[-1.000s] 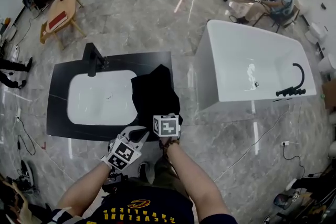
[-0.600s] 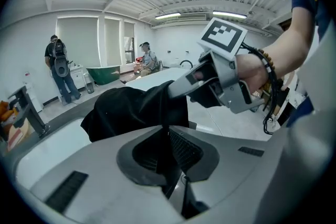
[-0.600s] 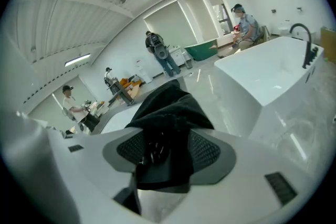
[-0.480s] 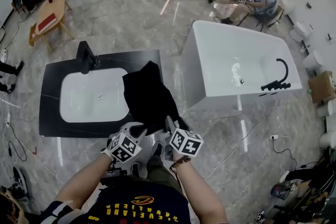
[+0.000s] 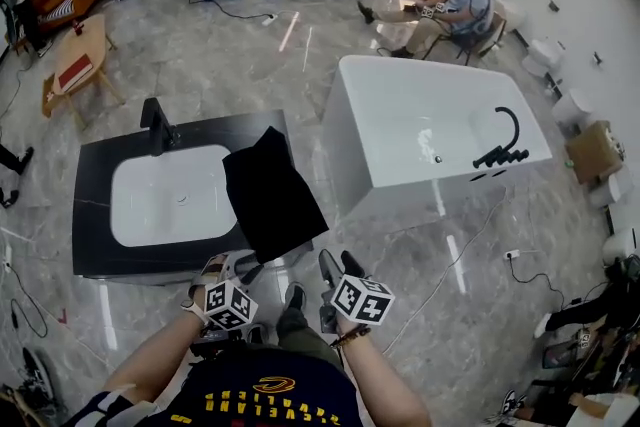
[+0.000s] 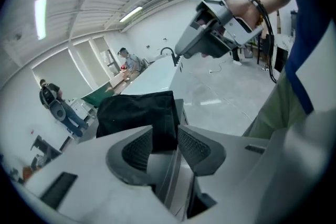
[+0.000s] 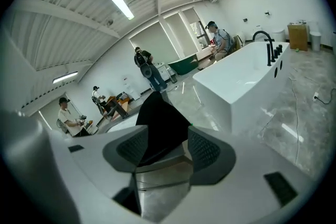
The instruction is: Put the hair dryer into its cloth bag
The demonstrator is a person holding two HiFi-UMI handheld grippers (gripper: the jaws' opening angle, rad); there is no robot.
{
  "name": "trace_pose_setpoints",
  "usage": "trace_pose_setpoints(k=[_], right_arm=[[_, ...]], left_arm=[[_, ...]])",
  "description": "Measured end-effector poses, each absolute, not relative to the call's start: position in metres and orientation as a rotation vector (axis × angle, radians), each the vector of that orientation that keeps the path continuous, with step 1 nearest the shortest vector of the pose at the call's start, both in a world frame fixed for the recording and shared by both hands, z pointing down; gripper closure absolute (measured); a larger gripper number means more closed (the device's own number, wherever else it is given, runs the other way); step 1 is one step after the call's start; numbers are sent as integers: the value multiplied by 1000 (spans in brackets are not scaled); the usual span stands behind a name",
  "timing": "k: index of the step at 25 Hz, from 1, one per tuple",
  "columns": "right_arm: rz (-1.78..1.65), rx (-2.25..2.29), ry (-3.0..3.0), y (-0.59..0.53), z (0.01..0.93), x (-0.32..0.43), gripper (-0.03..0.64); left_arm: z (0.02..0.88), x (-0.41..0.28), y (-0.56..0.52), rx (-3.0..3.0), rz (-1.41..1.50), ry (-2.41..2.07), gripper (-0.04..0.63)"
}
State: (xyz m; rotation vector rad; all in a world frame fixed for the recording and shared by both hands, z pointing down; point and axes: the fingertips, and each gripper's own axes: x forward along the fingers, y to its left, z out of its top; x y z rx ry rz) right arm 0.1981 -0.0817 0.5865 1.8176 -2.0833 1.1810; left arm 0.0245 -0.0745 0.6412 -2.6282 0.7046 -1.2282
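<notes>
Now left gripper [image 6: 164, 145] tilted down, jaws just opened (gripping nothing), right gripper [image 7: 164, 150] beside it, released.

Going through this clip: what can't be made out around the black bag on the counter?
- The hair dryer: in no view; the black cloth bag's fabric hides any contents.
- Bag's opening: head view, too dark and small to find.
- Bag's near end: right gripper view, behind the right gripper's own fingers.
</notes>
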Motion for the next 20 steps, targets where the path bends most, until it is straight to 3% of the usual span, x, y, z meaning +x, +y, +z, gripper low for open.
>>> trace_pose_setpoints(k=[6,10,12,14,16,20], right_arm=[[963,1647,-2281,-52,536,132,381],[729,1537,-2424,-25,491,80,562],[655,1505,-2482,-13,473,60,609],[596,1484,-2518,-3,460,44,609],[521,1477,-2536,6,448,34,609],[420,1486,-2576,18,421,27,609]], left_arm=[[549,-10,-58,-2882,-785,1001,466],[482,-31,-33,-3022,-450,1139,466],[463,-36,-16,-3066,-337,1156,468],[449,-42,-1,-3072,-268,1183,502],[438,-48,12,-3056,-228,1222,592],[409,-49,36,-3039,-162,1223,592]])
